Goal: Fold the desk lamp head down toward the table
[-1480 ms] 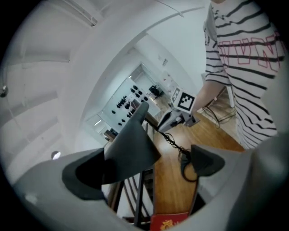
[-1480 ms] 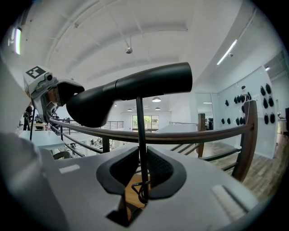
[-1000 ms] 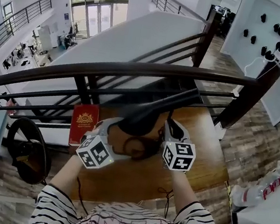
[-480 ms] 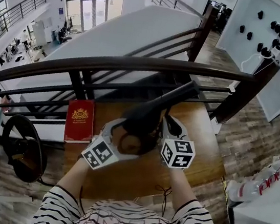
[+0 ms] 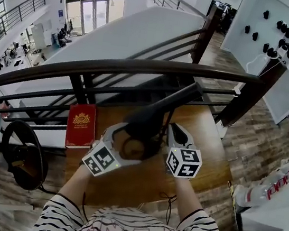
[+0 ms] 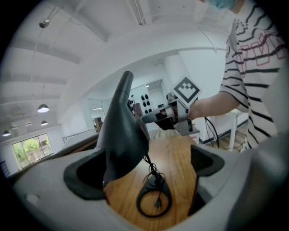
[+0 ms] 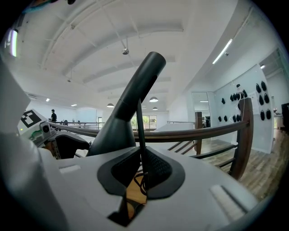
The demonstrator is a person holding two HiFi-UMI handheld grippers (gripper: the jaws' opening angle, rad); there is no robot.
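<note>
Desk lamp [image 5: 152, 116] on wooden counter [image 5: 209, 148], both grippers engaged.
Lamp head [image 6: 122, 140] stood raised and tilted above ring base [image 6: 156, 185]; left gripper [image 6: 146, 171] fingers released wide, the head against one finger; right gripper [image 7: 141, 167] fingers closing on lamp stem [image 7: 139, 131] above the base; red book [image 5: 81, 126] lay left of the base.

Centre: matte black cone-shaped lamp head [image 5: 142, 122] and thin black lamp stem [image 7: 139, 135] over warm brown wood-grain tabletop [image 5: 208, 158]. Left of centre: red hardback book with gold crest [image 5: 81, 125]. Dark brown handrail [image 5: 140, 68] across the top, white sleeves with black stripes [image 5: 58, 217] at the bottom.
</note>
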